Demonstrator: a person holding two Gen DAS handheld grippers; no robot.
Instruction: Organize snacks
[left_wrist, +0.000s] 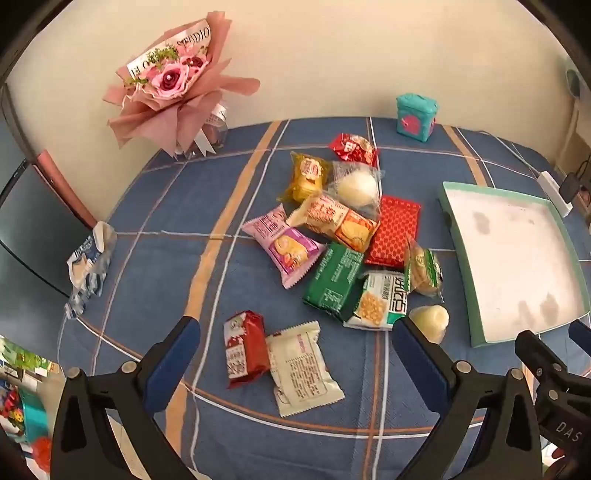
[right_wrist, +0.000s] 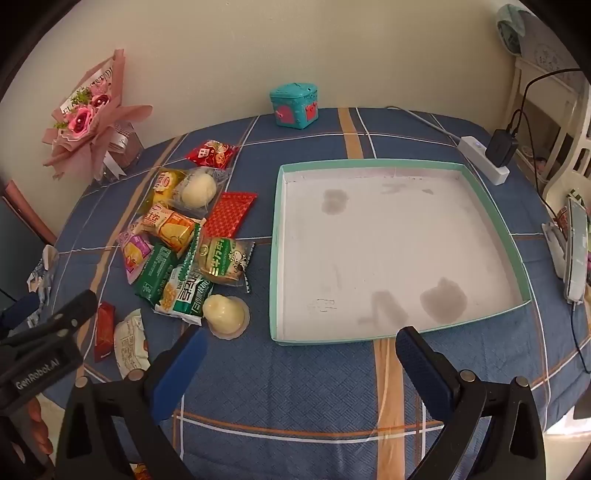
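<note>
Left gripper (left_wrist: 295, 336): jaws spread wide, nothing between them, held above the blue plaid tablecloth (left_wrist: 147, 258). A red packet (left_wrist: 245, 349) and cream packet (left_wrist: 303, 369) lie just ahead between its fingers; the snack pile (left_wrist: 343, 236) lies farther ahead. Right gripper (right_wrist: 300, 347): jaws wide apart, empty. The teal-rimmed tray (right_wrist: 275, 236) sits directly ahead, its near edge by the fingertips, holding no snacks.

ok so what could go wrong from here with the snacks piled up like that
1. The packets overlap: grabbing the green packet may drag the white-green cracker pack lying on it.
2. The soft round bun could get squashed.
3. The shallow tray may slide when packets are dropped in.
</note>
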